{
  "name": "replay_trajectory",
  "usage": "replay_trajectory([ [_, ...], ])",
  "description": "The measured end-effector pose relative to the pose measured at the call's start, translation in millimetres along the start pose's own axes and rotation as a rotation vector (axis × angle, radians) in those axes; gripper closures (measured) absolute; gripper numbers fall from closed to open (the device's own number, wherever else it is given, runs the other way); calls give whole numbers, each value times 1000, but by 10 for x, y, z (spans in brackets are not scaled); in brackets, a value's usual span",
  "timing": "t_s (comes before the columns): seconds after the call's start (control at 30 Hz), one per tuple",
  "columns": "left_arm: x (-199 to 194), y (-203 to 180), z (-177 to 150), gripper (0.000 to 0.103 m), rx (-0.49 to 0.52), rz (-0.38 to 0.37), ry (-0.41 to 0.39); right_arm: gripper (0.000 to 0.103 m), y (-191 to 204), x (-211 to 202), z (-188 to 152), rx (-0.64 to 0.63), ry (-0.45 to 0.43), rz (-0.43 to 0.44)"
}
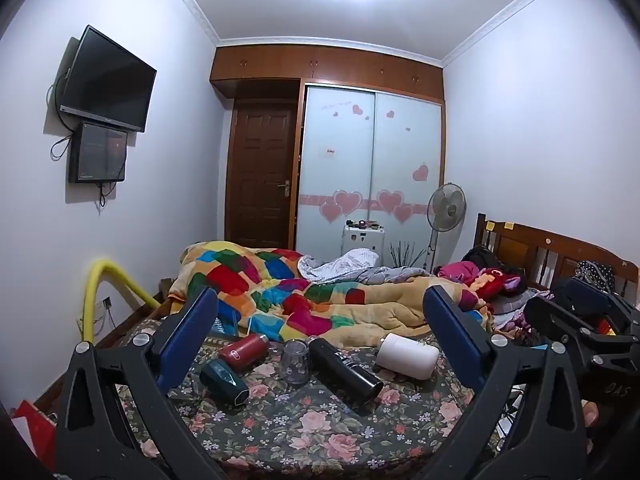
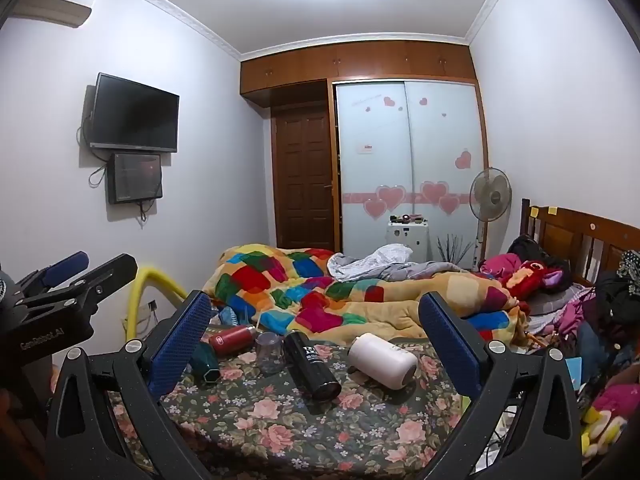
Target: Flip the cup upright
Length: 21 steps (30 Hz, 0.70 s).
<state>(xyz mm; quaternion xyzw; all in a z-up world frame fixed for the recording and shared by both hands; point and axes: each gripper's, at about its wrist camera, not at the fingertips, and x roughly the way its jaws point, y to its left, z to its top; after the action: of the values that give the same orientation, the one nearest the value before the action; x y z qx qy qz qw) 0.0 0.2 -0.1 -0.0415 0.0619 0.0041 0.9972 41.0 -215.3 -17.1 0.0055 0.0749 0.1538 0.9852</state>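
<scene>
Cups on floral bedsheet [image 1: 320, 440], mid-bed: clear plastic cup [image 1: 295, 363] inverted; black cylinder flask [image 1: 345, 369], white tumbler [image 1: 408, 356] lying sideways. Left gripper [image 1: 320, 344], right gripper [image 2: 316, 344] spread wide, empty, hovering near edge, likely lining up approach.

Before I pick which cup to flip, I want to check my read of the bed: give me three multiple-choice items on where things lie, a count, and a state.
1. Where does the clear cup stand?
A. between the red bottle and the black bottle
B. on the patchwork quilt
C. right of the white cup

2. How many containers sit on the floral sheet?
A. three
B. five
C. seven

3. How are the two claws?
A. both shut on cups
B. left shut, right open
C. both open, holding nothing

Answers:
1 A: it stands with the red bottle to its left and the black bottle to its right.
2 B: red, teal cup, clear, black and white cup.
3 C: the left claw and right claw both show wide gaps with nothing between the fingers.
</scene>
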Motion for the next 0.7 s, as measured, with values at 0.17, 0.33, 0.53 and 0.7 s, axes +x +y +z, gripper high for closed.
replay_trajectory([
  [0.17,-23,62,-36,0,-13,-1,-1,0,-11,-18,3,1,1,4],
  [0.33,10,137,-158,0,-9,5,3,0,40,28,-20,-1,10,3],
  [0.53,111,39,-118,0,-6,9,35,0,51,60,-46,4,16,5],
  [0.7,142,44,-100,0,-7,10,40,0,33,49,-34,7,23,12],
])
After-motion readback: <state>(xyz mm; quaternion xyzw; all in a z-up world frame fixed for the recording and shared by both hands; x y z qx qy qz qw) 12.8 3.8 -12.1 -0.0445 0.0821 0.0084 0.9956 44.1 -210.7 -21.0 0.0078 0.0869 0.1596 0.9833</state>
